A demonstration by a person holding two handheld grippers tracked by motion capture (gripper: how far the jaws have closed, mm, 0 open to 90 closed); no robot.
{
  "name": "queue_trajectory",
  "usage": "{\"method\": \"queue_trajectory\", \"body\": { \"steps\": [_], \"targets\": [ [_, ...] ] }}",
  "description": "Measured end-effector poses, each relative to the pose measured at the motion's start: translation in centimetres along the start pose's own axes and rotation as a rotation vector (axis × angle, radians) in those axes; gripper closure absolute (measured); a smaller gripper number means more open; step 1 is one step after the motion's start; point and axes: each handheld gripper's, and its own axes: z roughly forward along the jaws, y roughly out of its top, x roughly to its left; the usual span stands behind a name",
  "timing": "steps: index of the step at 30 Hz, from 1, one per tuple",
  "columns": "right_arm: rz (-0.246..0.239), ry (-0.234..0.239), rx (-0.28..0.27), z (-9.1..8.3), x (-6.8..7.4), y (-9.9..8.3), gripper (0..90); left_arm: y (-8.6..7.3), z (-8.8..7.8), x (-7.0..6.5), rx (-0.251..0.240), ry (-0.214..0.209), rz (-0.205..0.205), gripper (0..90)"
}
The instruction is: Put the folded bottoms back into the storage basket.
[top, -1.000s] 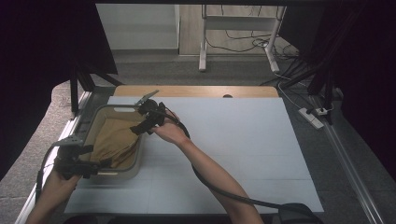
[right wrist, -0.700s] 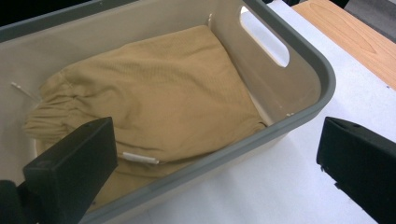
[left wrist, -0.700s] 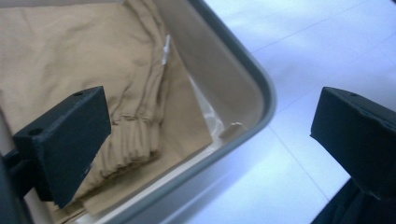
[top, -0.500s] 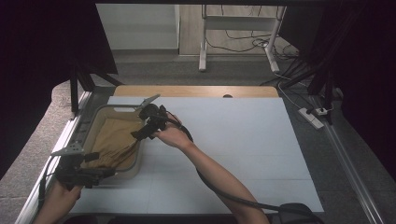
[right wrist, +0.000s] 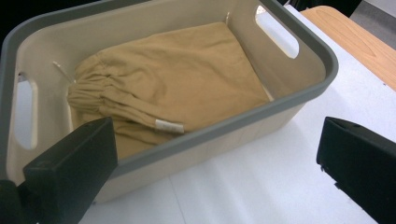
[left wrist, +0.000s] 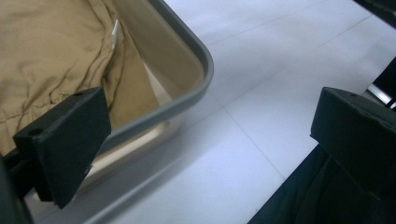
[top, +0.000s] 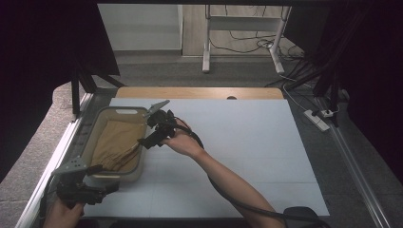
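A beige basket with a grey rim (top: pixel 116 110) stands at the table's left and holds a folded tan cloth (top: pixel 114 142). My right gripper (top: pixel 148 130) hovers over the basket's right rim, open and holding nothing. In the right gripper view its jaws (right wrist: pixel 212 135) frame the basket (right wrist: pixel 261 109) and the cloth (right wrist: pixel 177 79) inside. My left gripper (top: pixel 102 179) sits low at the basket's near corner, open too. In the left gripper view that gripper (left wrist: pixel 210 107) spans the rounded rim corner (left wrist: pixel 154 114), with the cloth (left wrist: pixel 46 46) behind the left jaw.
The white table top (top: pixel 247 137) stretches wide to the right of the basket. A wooden edge (top: pixel 199 92) runs along the far side. A power strip (top: pixel 316 118) lies on the floor at the right. Dark clothing (left wrist: pixel 299 196) shows under the left gripper's right jaw.
The left gripper has drawn back toward the person, from the basket's left side to its near corner. The right gripper has shifted slightly rightward and nearer, over the rim.
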Motion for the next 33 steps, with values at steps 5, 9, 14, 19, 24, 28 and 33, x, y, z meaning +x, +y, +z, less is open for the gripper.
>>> {"method": "queue_trajectory", "body": {
  "steps": [5, 9, 14, 19, 24, 28, 33],
  "targets": [
    [0.008, 0.01, -0.008, -0.7, 0.3, -0.7, 0.0, -0.9, 0.0, -0.2, -0.012, 0.014, -0.011, 0.0],
    [-0.005, 0.01, -0.011, -1.4, 0.5, -1.3, 0.0, -1.7, 0.0, -0.1, -0.008, 0.02, -0.02, 0.0],
    [0.005, 0.021, -0.028, -2.1, 0.9, -2.0, 0.0, -2.0, -0.1, 0.1, -0.02, 0.019, -0.021, 0.0],
    [0.011, 0.035, -0.026, -2.9, 1.3, -2.7, 0.0, -2.0, 0.0, 0.1, -0.015, 0.011, -0.02, 0.0],
    [0.018, 0.04, -0.032, -4.2, 1.5, -3.3, 0.0, -2.0, 0.1, 0.2, -0.014, 0.01, -0.027, 0.0],
    [0.019, 0.04, -0.037, -5.3, 1.7, -3.9, 0.0, -2.0, 0.2, 0.1, -0.011, 0.012, -0.019, 0.0],
    [0.034, 0.043, -0.038, -6.4, 1.9, -4.6, 0.0, -2.0, 0.2, 0.1, -0.013, 0.009, -0.02, 0.0]
  ]
}}
